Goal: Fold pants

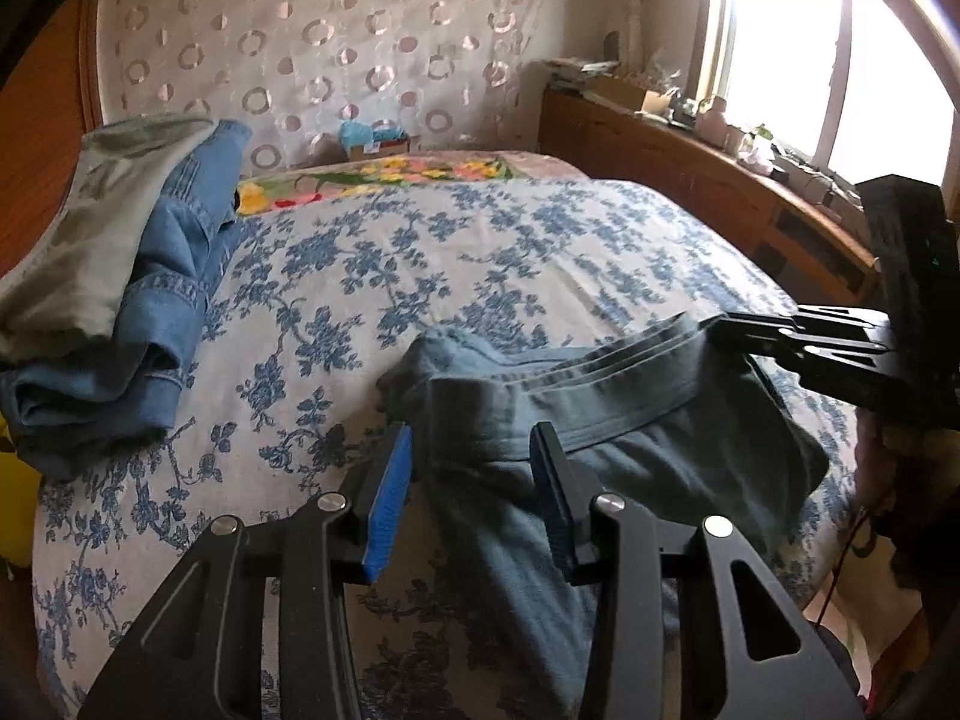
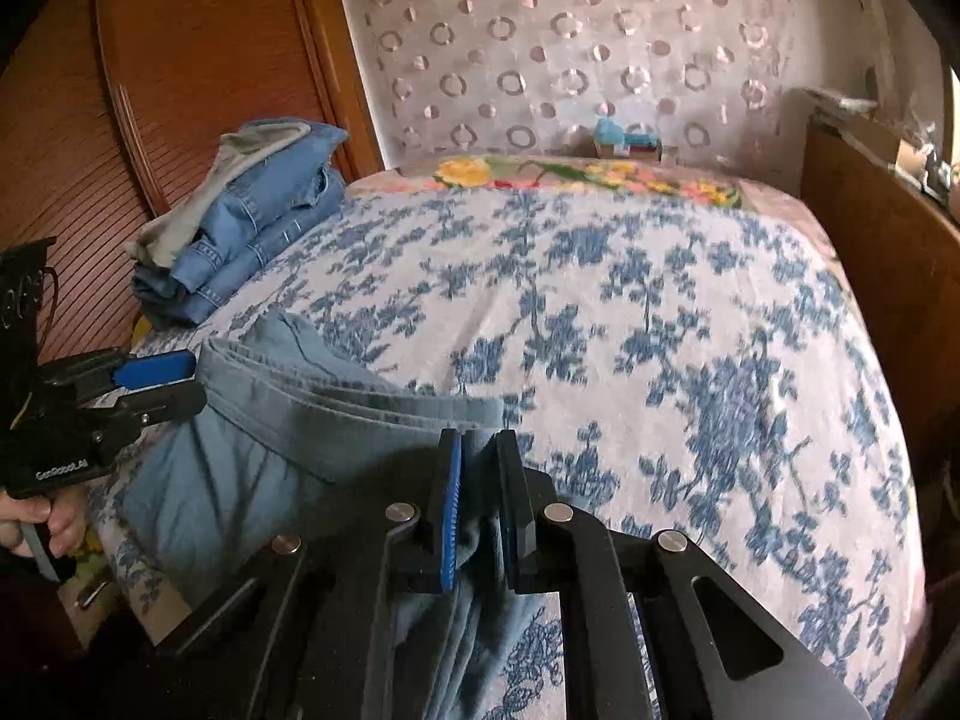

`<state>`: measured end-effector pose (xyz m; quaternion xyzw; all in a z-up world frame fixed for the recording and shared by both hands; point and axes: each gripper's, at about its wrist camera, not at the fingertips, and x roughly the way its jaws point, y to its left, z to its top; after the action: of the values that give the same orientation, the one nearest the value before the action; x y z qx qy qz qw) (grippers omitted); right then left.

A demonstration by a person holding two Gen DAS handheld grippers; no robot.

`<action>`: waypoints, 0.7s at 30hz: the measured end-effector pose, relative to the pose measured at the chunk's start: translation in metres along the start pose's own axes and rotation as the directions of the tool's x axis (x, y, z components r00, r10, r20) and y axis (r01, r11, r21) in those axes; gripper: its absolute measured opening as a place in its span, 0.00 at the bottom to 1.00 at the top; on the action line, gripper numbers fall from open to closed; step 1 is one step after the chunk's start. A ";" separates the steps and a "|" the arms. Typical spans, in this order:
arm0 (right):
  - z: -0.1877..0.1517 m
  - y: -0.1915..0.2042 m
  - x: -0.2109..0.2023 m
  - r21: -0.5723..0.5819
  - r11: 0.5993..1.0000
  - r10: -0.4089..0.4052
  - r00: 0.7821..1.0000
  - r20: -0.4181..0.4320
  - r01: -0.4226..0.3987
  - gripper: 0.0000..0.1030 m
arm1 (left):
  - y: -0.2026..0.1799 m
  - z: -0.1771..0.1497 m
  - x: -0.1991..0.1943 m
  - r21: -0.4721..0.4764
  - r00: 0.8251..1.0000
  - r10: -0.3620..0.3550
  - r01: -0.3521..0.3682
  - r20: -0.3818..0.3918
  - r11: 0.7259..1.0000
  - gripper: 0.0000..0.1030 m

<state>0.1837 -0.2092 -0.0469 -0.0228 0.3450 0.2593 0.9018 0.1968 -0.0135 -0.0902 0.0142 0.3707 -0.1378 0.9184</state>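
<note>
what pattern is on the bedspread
White bedspread with a blue floral print, clearest in the right wrist view.

A bed (image 1: 480, 252) in blue-flowered white cover carries grey-blue cotton pants (image 1: 600, 420) near, folded denim stack (image 1: 150, 312) far left.

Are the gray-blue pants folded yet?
Partly: the pants lie doubled at the waistband on the bed, bunched, with the right gripper pinching one end.

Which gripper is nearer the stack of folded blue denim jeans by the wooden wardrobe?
Left. The left gripper hangs open over the grey-blue pants, beside the jeans stack; the right gripper clamps the pants' far side.
</note>
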 end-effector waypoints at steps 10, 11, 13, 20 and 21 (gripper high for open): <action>0.006 0.005 0.002 -0.045 0.999 -0.003 0.999 0.051 0.005 0.08 | -0.010 0.003 0.009 0.049 1.000 0.004 -0.004 -0.007 0.999 0.34; 0.005 0.007 0.004 -0.049 0.999 -0.006 0.999 0.044 0.008 0.08 | -0.010 0.003 0.012 0.051 1.000 0.013 -0.012 -0.012 0.999 0.28; 0.004 0.008 0.009 -0.056 0.998 -0.015 0.999 0.029 0.016 0.08 | -0.008 0.003 0.014 0.053 1.000 0.024 -0.023 -0.017 0.998 0.16; 0.002 0.008 0.005 -0.040 0.999 -0.027 0.998 0.056 0.030 0.08 | -0.004 0.018 -0.003 0.023 0.998 0.014 -0.016 0.065 1.000 0.09; 0.002 0.008 0.004 -0.036 0.999 -0.027 0.998 0.061 0.029 0.08 | -0.003 0.020 -0.002 0.024 0.998 0.019 -0.021 0.064 1.000 0.09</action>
<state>0.1835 -0.2002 -0.0472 -0.0366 0.3122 0.2536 0.9148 0.2081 -0.0189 -0.0744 0.0245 0.3392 -0.1336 0.9309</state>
